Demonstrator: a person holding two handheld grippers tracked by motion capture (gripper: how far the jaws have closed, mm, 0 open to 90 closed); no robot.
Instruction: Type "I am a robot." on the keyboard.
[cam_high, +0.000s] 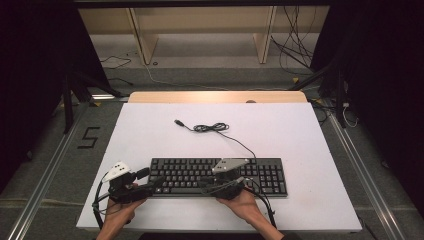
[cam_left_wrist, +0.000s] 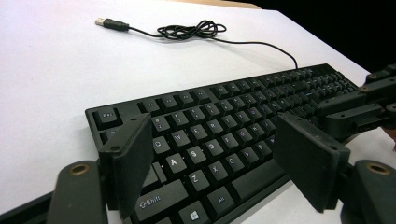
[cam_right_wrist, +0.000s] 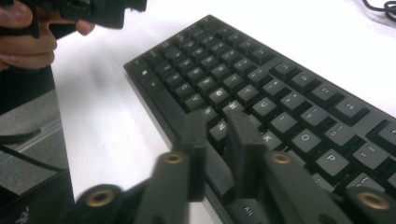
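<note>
We see a white table top (cam_high: 150, 130) with a strip of light wood (cam_high: 215, 97) along its far edge. Grey floor (cam_high: 200, 50) lies beyond it, loose cables (cam_high: 295, 45) trailing across at the right. Pale wooden shelving (cam_high: 200, 30) stands at the back. Black drapes (cam_high: 30, 75) darken both sides. Metal rails (cam_high: 45, 175) flank the table, and a black "5" mark (cam_high: 88, 137) sits on the floor at left.

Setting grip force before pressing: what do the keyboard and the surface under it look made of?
Keyboard: probably hard plastic, matte black, dull sheen on moulded keycaps with printed white legends. Table surface: smooth matte white sheet, likely laminate or painted board; a light wood edge shows at the far side.
</note>
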